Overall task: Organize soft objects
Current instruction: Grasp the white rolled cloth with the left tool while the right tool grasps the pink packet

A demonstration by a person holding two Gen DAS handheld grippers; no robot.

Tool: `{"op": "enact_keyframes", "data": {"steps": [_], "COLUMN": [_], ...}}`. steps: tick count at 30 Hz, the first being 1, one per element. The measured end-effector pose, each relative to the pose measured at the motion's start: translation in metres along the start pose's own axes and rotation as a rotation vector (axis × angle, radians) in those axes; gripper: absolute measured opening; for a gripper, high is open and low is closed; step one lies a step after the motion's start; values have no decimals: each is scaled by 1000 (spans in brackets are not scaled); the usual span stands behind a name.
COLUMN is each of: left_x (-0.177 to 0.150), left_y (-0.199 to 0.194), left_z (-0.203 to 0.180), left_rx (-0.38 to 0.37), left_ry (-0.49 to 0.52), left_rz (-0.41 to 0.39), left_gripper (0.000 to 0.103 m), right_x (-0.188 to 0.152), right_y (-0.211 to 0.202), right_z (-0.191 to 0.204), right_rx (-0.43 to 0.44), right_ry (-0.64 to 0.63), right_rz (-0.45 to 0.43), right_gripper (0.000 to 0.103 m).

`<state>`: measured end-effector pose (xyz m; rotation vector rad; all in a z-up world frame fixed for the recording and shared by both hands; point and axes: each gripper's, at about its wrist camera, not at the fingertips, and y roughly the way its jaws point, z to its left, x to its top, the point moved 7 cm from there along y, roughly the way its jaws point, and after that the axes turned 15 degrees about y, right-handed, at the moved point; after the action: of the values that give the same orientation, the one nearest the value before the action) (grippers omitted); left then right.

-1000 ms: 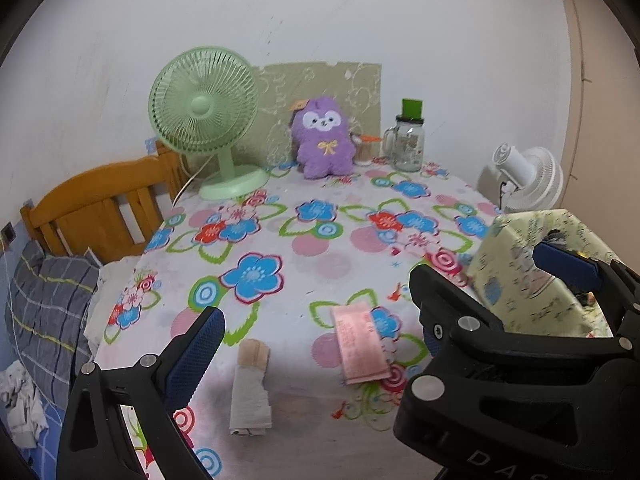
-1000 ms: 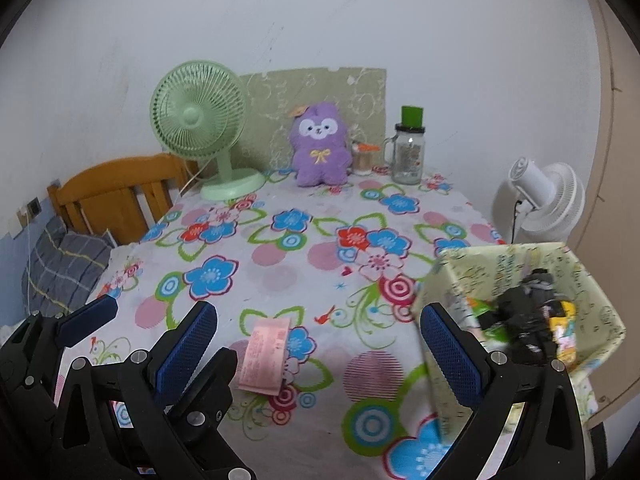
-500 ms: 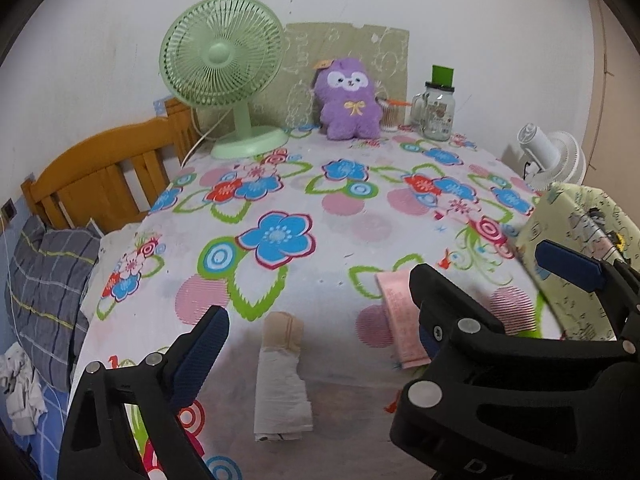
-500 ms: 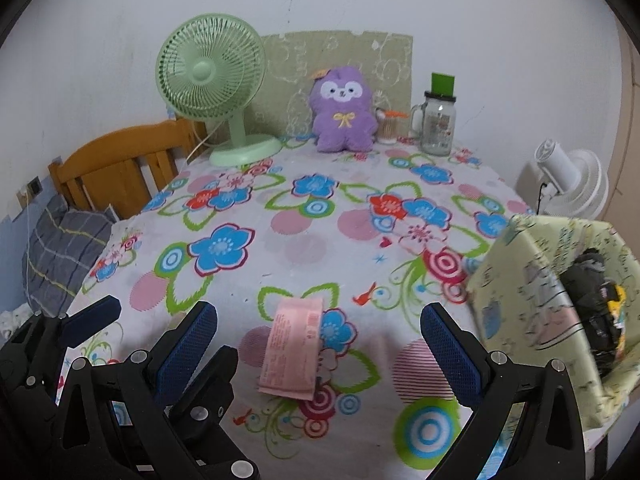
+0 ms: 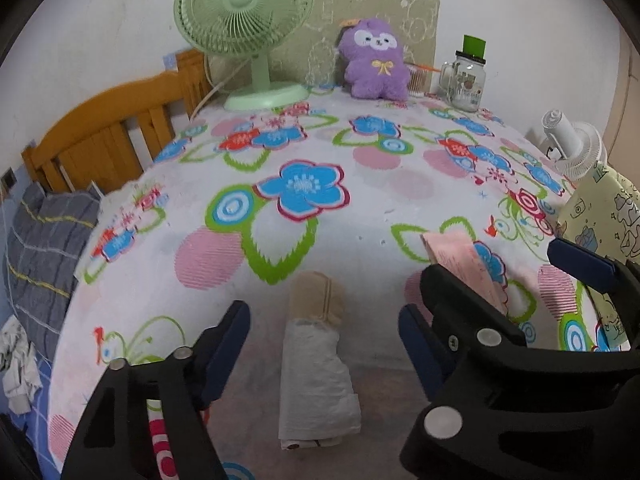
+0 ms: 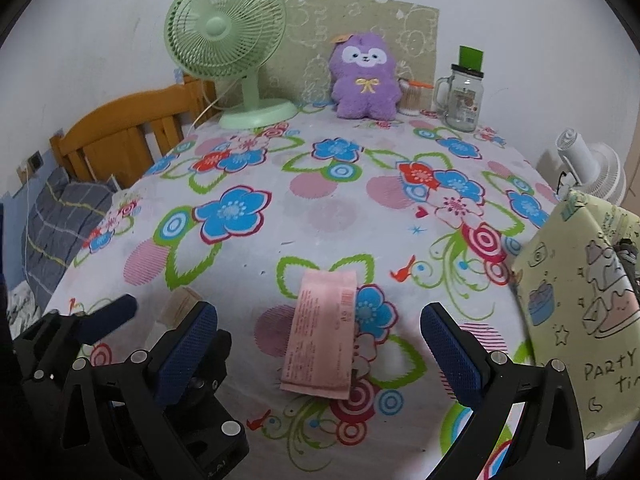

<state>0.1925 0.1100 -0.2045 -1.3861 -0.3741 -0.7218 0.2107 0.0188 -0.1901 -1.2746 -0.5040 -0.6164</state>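
Left wrist view: the left gripper (image 5: 324, 344) has dropped closer to the desk (image 5: 360, 208) over the last second and now straddles the rolled white-and-beige cloth (image 5: 316, 360), jaws wide, holding nothing. Judged ready to close on it. The right gripper (image 6: 320, 340) has likewise advanced, jaws wide and empty around the pink packet (image 6: 324, 336). The two grippers sit just beside each other, so sideways room is tight. The yellow fabric bin (image 6: 580, 320) stands at the desk's right edge; room beyond lies open.
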Motion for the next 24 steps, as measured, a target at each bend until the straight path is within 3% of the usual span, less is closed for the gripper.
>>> {"op": "enact_keyframes", "data": {"steps": [10, 20, 24], "left_x": [-5, 8, 12], "left_y": [3, 9, 14], "left_z": [-4, -12, -15], "left_rx": [-40, -57, -59], "left_ry": [3, 14, 17], "left_rz": [9, 1, 6], "left_gripper": [25, 21, 21], "right_x": [-4, -3, 1], "right_y": [12, 27, 33], "right_z": [2, -9, -14], "right_rx": [-1, 1, -13], "right_ry": [-5, 62, 86], "right_rz": [36, 100, 115], "right_gripper": [103, 103, 94]}}
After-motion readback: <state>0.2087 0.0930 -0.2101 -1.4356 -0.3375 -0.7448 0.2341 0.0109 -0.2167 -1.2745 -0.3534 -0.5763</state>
